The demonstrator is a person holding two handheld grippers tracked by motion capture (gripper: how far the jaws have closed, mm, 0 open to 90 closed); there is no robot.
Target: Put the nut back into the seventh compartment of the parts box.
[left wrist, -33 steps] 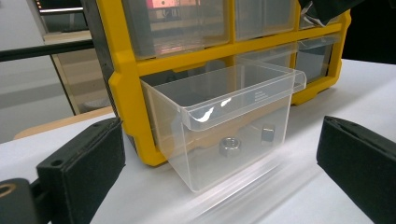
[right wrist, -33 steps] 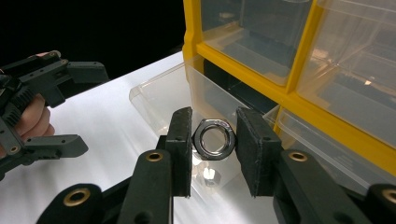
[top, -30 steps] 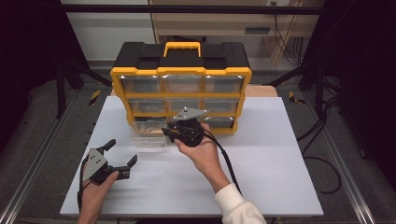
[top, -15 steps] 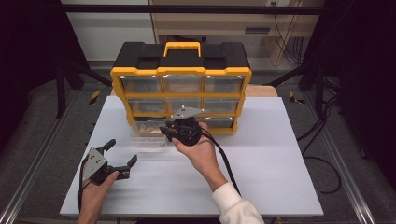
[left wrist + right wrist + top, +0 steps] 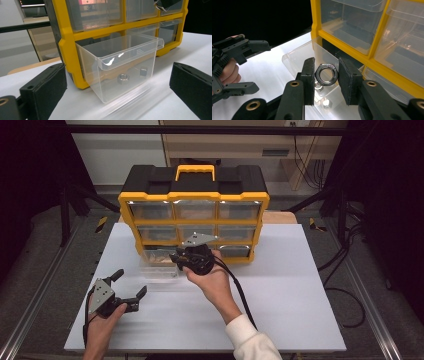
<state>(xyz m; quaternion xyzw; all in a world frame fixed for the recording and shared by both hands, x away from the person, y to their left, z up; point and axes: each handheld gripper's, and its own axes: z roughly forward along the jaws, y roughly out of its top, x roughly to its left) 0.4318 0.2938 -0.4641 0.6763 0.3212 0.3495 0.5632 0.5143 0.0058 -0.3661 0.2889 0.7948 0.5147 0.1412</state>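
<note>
The right gripper (image 5: 326, 75) is gripping a hex nut (image 5: 326, 74) above the pulled-out clear drawer (image 5: 120, 63), not yet dropped; nuts (image 5: 123, 78) already lying inside. The left gripper (image 5: 127, 288), jaws open, is waiting at seven o'clock.

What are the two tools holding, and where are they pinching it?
The right tool pinches a metal hex nut by two opposite outer sides, above the pulled-out clear drawer. The left tool is open and holds nothing.
</note>
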